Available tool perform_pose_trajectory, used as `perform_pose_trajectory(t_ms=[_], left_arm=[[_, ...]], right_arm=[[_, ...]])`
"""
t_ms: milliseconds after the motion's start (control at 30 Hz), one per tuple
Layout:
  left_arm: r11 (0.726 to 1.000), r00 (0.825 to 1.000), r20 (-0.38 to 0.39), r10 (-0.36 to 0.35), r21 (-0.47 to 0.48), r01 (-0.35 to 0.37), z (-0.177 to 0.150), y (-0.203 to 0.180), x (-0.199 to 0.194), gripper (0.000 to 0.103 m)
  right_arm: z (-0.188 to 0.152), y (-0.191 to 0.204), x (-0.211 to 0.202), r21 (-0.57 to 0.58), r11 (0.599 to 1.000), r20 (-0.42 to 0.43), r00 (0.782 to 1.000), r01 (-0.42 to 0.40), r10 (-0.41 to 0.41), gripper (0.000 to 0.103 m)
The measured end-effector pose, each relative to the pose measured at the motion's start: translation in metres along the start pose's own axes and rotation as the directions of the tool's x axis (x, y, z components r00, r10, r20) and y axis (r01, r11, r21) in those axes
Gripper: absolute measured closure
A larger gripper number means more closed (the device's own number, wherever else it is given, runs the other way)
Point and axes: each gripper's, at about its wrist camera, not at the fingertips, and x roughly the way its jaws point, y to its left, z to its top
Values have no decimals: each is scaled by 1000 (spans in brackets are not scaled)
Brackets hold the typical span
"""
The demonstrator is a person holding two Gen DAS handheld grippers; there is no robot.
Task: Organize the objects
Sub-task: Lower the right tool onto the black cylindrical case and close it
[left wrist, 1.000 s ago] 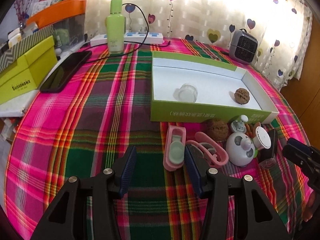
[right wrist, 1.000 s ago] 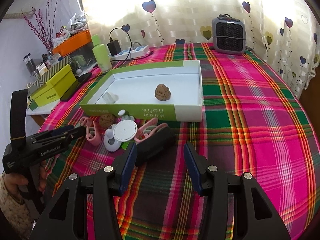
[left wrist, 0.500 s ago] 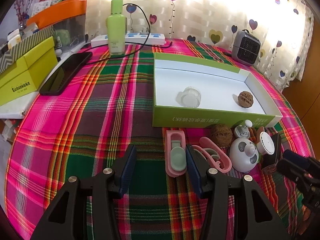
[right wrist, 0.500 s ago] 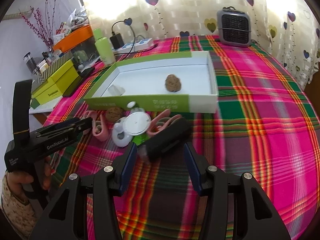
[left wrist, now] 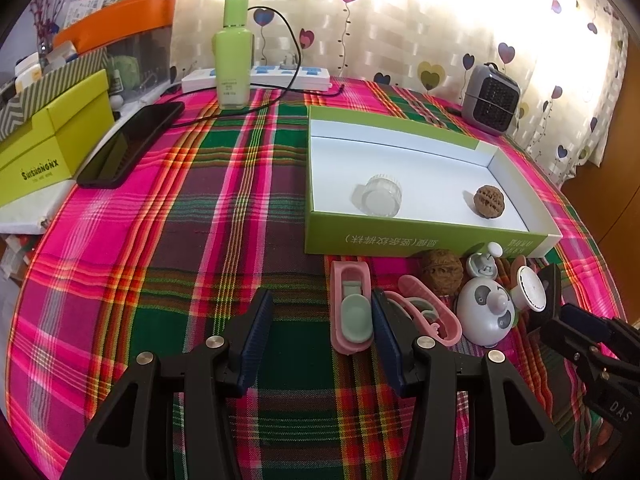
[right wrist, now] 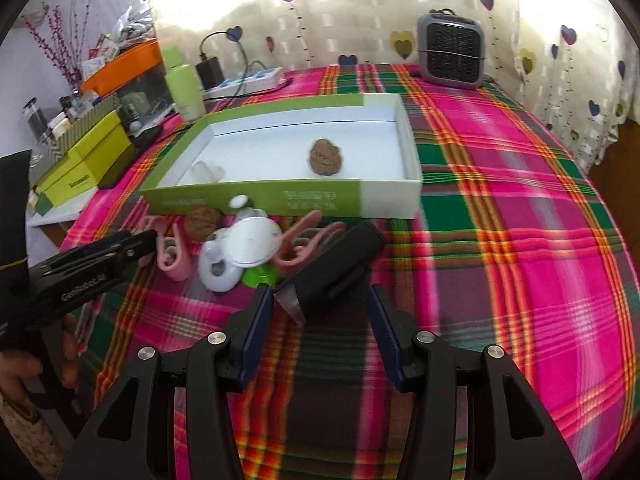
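A green-sided box with a white floor [left wrist: 420, 240] [right wrist: 280, 200] holds a clear jar [left wrist: 380, 196] and a walnut [left wrist: 489, 200] [right wrist: 326, 157]. In front of it lie a second walnut [left wrist: 442, 272] [right wrist: 202, 222], pink clips [left wrist: 352, 312] [right wrist: 298, 246], a white round toy [left wrist: 486, 316] [right wrist: 218, 266], a white disc [right wrist: 254, 242] and a black case [right wrist: 336, 270]. My left gripper [left wrist: 322, 334] is open, its right finger beside a pink clip. My right gripper [right wrist: 320, 318] is open with the black case's near end between its fingertips.
A green bottle [left wrist: 234, 56], a power strip [left wrist: 256, 76] with its cable, a black phone [left wrist: 132, 144], yellow-green boxes [left wrist: 52, 140] and a small grey heater [left wrist: 490, 98] [right wrist: 450, 50] stand around the plaid tablecloth. The table edge drops off at the left and right.
My right gripper has moved forward, so the black case now reaches between its fingertips. My left gripper has shifted slightly towards the pink clip. Both stay open.
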Motion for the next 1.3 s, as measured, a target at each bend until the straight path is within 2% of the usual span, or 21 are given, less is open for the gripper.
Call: perform_pose_trajectory(t_ms=[433, 533, 600, 900, 1100, 1200, 1300], left_arm=[[1000, 1000, 2, -3, -2, 3, 0, 0, 0, 55], [1000, 1000, 2, -3, -2, 3, 0, 1, 0, 54], [1000, 1000, 2, -3, -2, 3, 0, 1, 0, 54], [1000, 1000, 2, -3, -1, 3, 0, 0, 0, 54], [1000, 1000, 3, -5, -3, 5, 0, 1, 0, 54], [1000, 1000, 3, -5, -3, 5, 0, 1, 0, 54], [1000, 1000, 3, -6, -4, 6, 0, 2, 0, 54]], right_arm=[[-2, -40, -11, 40, 992, 0, 992, 124, -124, 53], [1, -45, -19, 65, 997, 36, 998, 49, -51, 53], [3, -46, -22, 72, 997, 67, 997, 28, -33, 53], [16, -52, -13, 95, 989, 82, 989, 112, -119, 53], [14, -51, -10, 95, 994, 82, 994, 62, -70, 53], [12, -48, -8, 102, 995, 68, 997, 14, -21, 53], [9, -43, -3, 98, 995, 49, 999, 0, -5, 53]])
